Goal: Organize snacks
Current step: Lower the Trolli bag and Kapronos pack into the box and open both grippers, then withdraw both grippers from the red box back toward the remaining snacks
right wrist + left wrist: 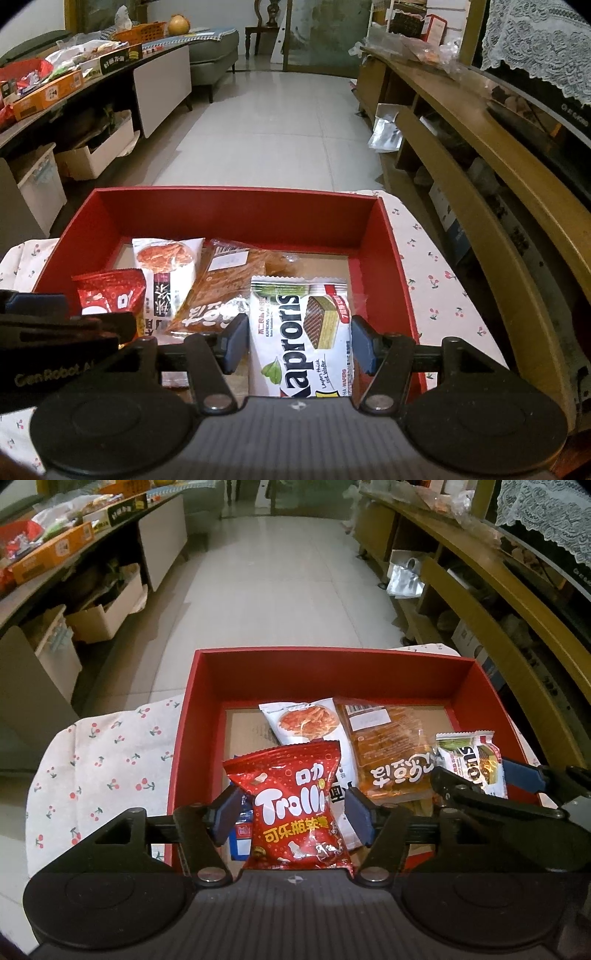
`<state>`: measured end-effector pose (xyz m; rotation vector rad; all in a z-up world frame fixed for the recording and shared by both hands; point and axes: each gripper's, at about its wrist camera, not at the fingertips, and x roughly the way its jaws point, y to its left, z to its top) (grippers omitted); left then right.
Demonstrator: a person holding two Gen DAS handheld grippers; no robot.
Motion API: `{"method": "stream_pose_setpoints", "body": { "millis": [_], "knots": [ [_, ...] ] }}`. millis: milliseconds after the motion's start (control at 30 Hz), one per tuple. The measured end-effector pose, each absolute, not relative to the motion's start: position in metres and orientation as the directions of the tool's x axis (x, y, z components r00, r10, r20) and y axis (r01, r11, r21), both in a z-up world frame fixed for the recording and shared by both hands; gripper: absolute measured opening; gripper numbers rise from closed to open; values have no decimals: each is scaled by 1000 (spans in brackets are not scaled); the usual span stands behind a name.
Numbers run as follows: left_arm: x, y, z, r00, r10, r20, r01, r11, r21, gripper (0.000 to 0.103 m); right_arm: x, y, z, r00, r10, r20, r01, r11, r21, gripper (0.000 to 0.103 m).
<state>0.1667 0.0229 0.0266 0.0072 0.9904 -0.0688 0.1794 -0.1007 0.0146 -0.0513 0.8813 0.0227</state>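
Centrally, a red box (325, 672) is seen in both views, set on a cherry-print cloth (110, 760), and four snack packets are held in it. A red Trolli bag (295, 805) is seen low in the left wrist view, between the fingers of the left gripper (291, 816); a gap is visible between each blue pad and the bag, so the jaws are taken to be released around it rather than clamped. Above it, toward the frame's middle, a white noodle-snack packet (306, 723) is laid, and to its right an orange packet (391, 753) is laid beside it. In the right wrist view a white Kaprons wafer packet (299, 332) is framed by the right gripper (299, 339); the left pad appears to stand just off the wrapper and the right pad close against its edge, though real contact cannot be told from this angle. A small blue packet (240, 834), half hidden under the Trolli bag, is shown only by the left wrist view. The wafer packet's full face is given only by the right wrist view; in the other it is partly covered by the right gripper's fingers. A brown cardboard liner (317, 266) is seen on the box floor.
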Motion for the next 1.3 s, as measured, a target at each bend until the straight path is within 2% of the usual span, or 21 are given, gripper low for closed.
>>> {"method": "stream_pose_setpoints", "body": {
  "millis": [500, 933, 1300],
  "knots": [
    [155, 23, 36, 564, -72, -822, 78, 996, -34, 77, 174, -107, 27, 664, 6, -747, -26, 1000, -15, 76],
    [135, 22, 48, 577, -106, -810, 108, 993, -53, 79, 153, -117, 45, 693, 10, -720, -25, 1000, -10, 78],
    [100, 8, 45, 506, -236, -830, 226, 965, -136, 81, 110, -142, 54, 665, 47, -745, -11, 999, 53, 78]
  ]
}}
